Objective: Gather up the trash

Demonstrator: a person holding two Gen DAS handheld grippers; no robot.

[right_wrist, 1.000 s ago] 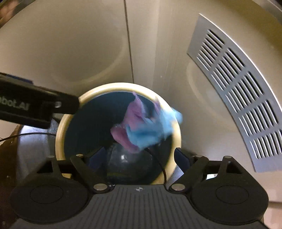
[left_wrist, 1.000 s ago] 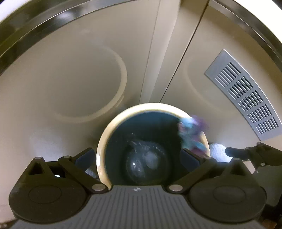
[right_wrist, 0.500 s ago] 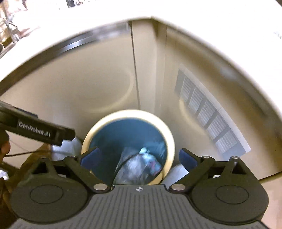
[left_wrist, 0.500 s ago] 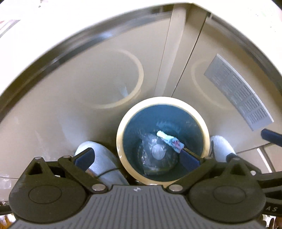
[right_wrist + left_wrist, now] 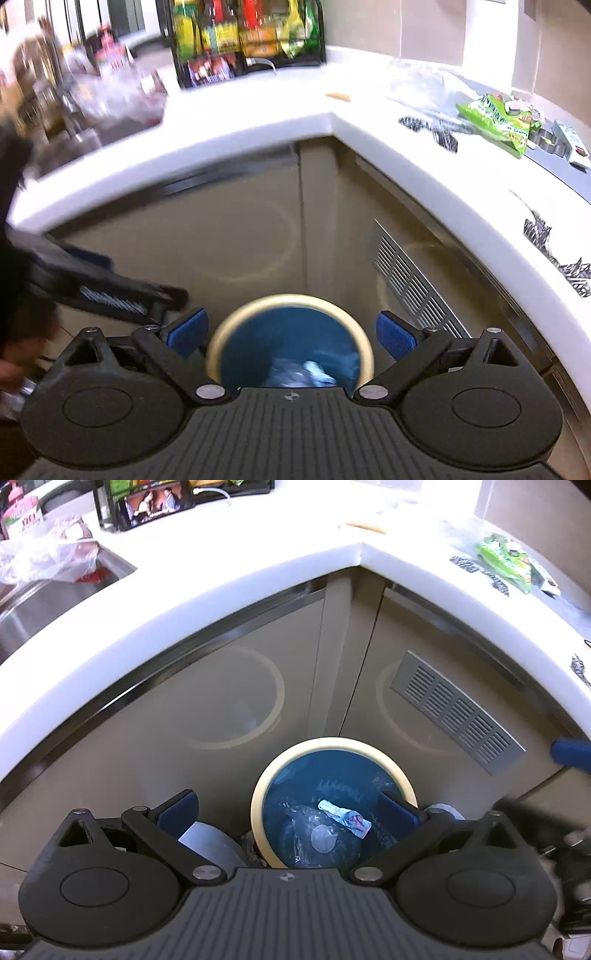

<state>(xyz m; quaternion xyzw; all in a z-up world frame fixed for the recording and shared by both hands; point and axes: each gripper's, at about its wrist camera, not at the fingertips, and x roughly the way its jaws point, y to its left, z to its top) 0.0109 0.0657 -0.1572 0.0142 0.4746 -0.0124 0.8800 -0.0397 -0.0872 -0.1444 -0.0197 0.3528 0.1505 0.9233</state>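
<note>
A round bin with a cream rim [image 5: 332, 743] and a blue liner stands on the floor in the cabinet corner; it also shows in the right wrist view [image 5: 288, 301]. Inside lie clear plastic [image 5: 321, 834] and a crumpled white and pink wrapper [image 5: 345, 818]. My left gripper [image 5: 288, 812] is open and empty, high above the bin. My right gripper [image 5: 290, 332] is open and empty, also above the bin. On the white counter [image 5: 258, 125] lie a green snack packet [image 5: 495, 120], a clear plastic bag [image 5: 424, 86] and black and white scraps [image 5: 430, 129].
A steel sink [image 5: 40, 602] holds a plastic bag [image 5: 48, 559] at the left. A black rack of packets [image 5: 243, 37] stands at the counter's back. A grey vent grille [image 5: 454, 709] is on the right cabinet door. The left gripper's body [image 5: 99, 288] crosses the right wrist view.
The blue and pink wrapper has dropped from my right gripper into the bin. Both grippers have risen well above the bin, and the counter has come into view.
</note>
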